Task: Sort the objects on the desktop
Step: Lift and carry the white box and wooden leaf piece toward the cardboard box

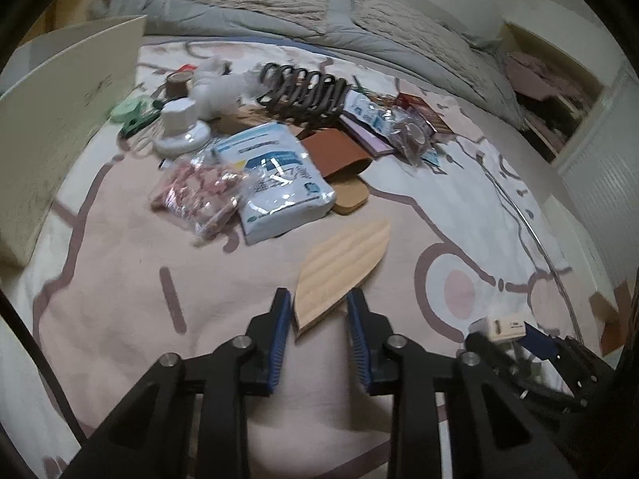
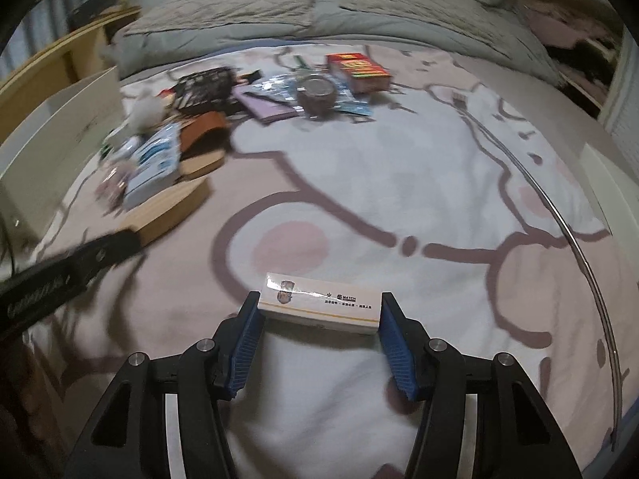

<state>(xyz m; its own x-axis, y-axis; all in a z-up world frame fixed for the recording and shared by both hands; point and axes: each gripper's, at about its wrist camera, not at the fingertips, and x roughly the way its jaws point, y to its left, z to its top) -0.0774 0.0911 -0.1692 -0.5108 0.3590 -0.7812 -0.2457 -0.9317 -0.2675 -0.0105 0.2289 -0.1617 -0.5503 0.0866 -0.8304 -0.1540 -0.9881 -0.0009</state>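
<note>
1. Left wrist view: the left gripper [image 1: 317,315] pinches the near tip of a leaf-shaped wooden piece [image 1: 343,267], a blue pad on each side of it, over a pink-and-white blanket [image 1: 120,299] with a brown cartoon outline.
2. Past it lies a heap: a white packet [image 1: 279,179], a bag of pink bits [image 1: 195,195], a brown sleeve [image 1: 335,151], a dark hair claw [image 1: 303,92], a white fluffy toy [image 1: 215,84].
3. A cream box wall [image 1: 60,119] stands at the left; a grey quilt [image 1: 359,20] lies folded behind.
4. Right wrist view: the right gripper [image 2: 319,315] clamps a white matchbox [image 2: 319,305] by its ends, above the blanket.
5. A red box [image 2: 357,70] and a tape roll [image 2: 317,94] lie farther back; a thin cable [image 2: 579,259] curves along the right.
</note>
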